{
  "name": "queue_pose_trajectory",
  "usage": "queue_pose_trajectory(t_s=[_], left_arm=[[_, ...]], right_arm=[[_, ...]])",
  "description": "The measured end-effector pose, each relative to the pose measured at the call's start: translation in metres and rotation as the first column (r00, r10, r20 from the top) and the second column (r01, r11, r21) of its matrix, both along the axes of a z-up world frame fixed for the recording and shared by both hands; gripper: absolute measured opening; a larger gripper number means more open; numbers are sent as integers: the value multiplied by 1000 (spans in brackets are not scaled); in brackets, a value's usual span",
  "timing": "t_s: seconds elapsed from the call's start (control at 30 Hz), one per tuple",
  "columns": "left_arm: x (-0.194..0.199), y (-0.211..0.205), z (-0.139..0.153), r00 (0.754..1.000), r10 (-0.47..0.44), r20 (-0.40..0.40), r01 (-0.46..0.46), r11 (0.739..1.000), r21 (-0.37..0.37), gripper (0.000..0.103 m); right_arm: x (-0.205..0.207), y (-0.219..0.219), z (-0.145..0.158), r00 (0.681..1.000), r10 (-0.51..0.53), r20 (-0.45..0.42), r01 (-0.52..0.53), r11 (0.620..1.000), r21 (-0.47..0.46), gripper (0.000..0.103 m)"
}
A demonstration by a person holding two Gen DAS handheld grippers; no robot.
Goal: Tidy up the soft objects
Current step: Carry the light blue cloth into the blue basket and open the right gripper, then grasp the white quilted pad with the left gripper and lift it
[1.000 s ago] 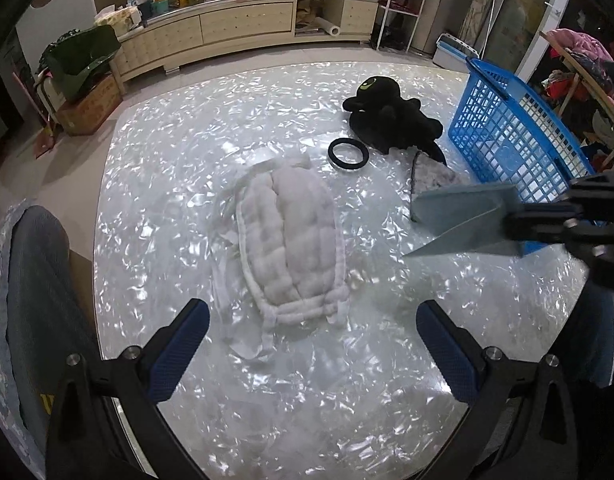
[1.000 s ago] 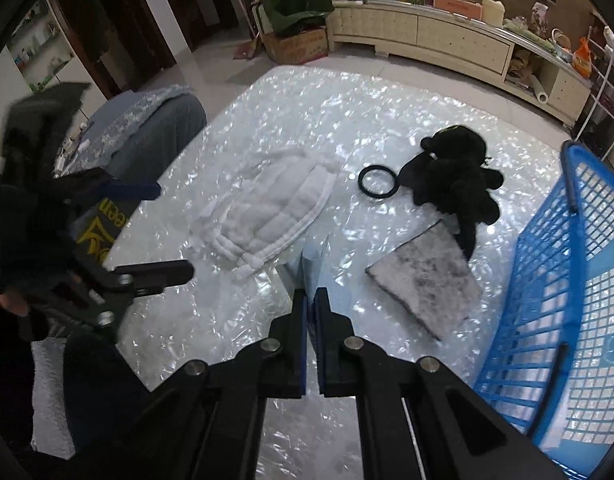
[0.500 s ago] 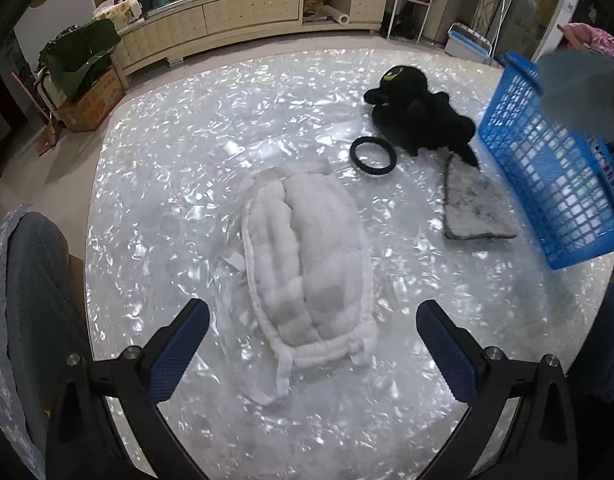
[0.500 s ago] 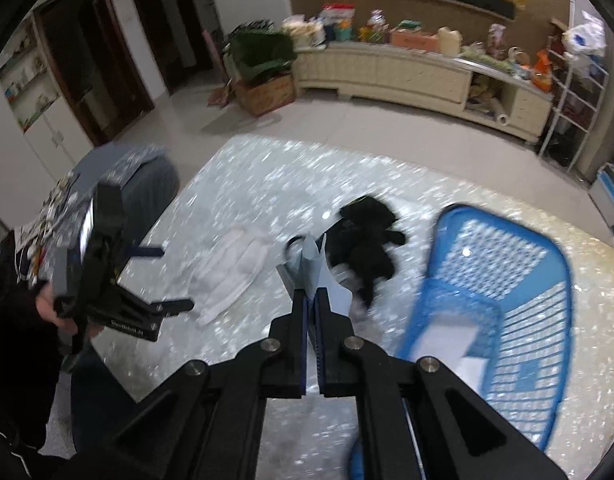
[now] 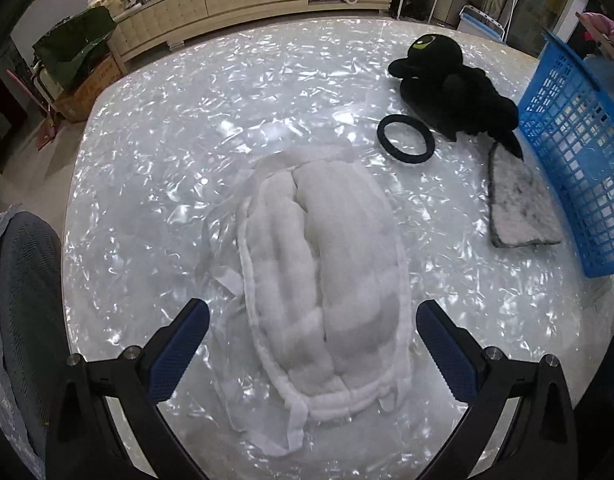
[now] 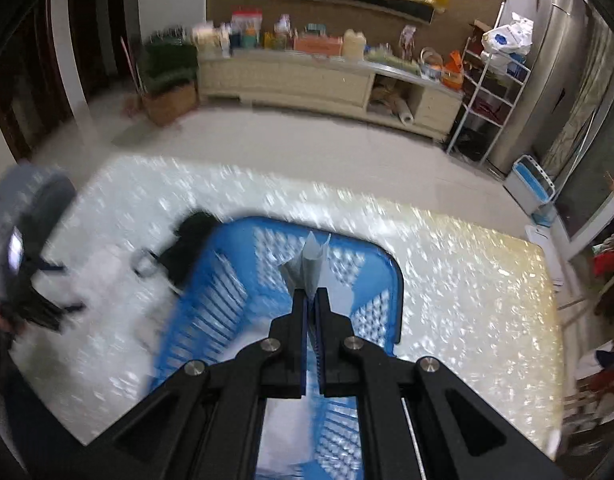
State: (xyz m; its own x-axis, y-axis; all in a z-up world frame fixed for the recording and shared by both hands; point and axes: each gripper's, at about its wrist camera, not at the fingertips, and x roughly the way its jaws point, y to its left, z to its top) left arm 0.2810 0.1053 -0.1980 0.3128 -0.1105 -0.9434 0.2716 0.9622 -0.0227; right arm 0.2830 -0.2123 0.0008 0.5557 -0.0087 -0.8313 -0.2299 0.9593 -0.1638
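Your left tool (image 5: pixel 313 330) is spread wide, its 2 blue-padded fingers (image 5: pixel 179 348) low over the tabletop (image 5: pixel 155 152) on either side of the near end of the white quilted pad (image 5: pixel 327 280), not touching it. That pad lies flat in the middle of the shimmering surface, with loose white straps trailing off its near edge.

Beyond it, the black ring (image 5: pixel 405 140) lies flat just beside the black plush toy (image 5: pixel 455 88). The grey-and-white mat (image 5: pixel 515 204) sits to the right of the ring, its far corner under the toy's tail, its right edge close to the blue basket (image 5: pixel 575 152), which stands at the right side of the tabletop.

Your right tool (image 6: pixel 313 292) is clamped on a thin pale grey cloth piece (image 6: pixel 313 258), which stands up folded from between the closed fingers. You hold it above the open blue basket (image 6: pixel 243 292); that view is blurred. White material shows on the basket floor, too indistinct to name. Your left tool (image 6: pixel 39 304) appears at that view's left edge.
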Motion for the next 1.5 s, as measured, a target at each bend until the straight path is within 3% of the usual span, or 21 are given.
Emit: queue_pose_trajectory(t_s=[0.13, 0.27, 0.6, 0.7, 0.83, 0.87, 1.03, 1.17, 1.27, 1.4, 1.5], left_arm=[[3, 1, -8, 1000, 5, -13, -5, 1000, 4, 103], [5, 2, -14, 1000, 1, -20, -1, 1000, 5, 103], [12, 1, -24, 1000, 1, -18, -1, 1000, -10, 103], [12, -1, -23, 1000, -1, -17, 1, 1000, -10, 103], [14, -5, -23, 1000, -10, -15, 10, 1000, -1, 103], [14, -6, -23, 1000, -8, -15, 8, 1000, -1, 103], [18, -8, -22, 1000, 4, -21, -4, 1000, -1, 103], [22, -7, -23, 1000, 6, -29, -6, 1000, 1, 103], [25, -7, -23, 999, 10, -35, -10, 1000, 2, 103], [25, -9, -24, 999, 9, -33, -9, 1000, 6, 103], [22, -13, -22, 999, 0, -32, 0, 1000, 9, 97]], right_arm=[[7, 3, -58, 994, 20, -109, -30, 995, -91, 3], [4, 7, -90, 975, 48, -217, -65, 995, -71, 3], [-13, 27, -104, 945, 108, -308, -116, 993, -6, 3], [-13, 28, -109, 938, 96, -334, -96, 995, 16, 11], [-17, 26, -96, 940, 86, -329, -78, 996, 38, 55], [-18, 25, -93, 943, 81, -322, -70, 997, 45, 60], [-28, 20, -71, 959, 52, -279, -34, 997, 68, 62], [-43, 21, -54, 973, 44, -226, -23, 995, 95, 75], [-55, 21, -46, 982, 29, -187, -10, 995, 101, 77], [-65, 18, -43, 986, 2, -166, 20, 991, 131, 82], [-69, 15, -48, 985, -26, -173, 49, 991, 127, 85]])
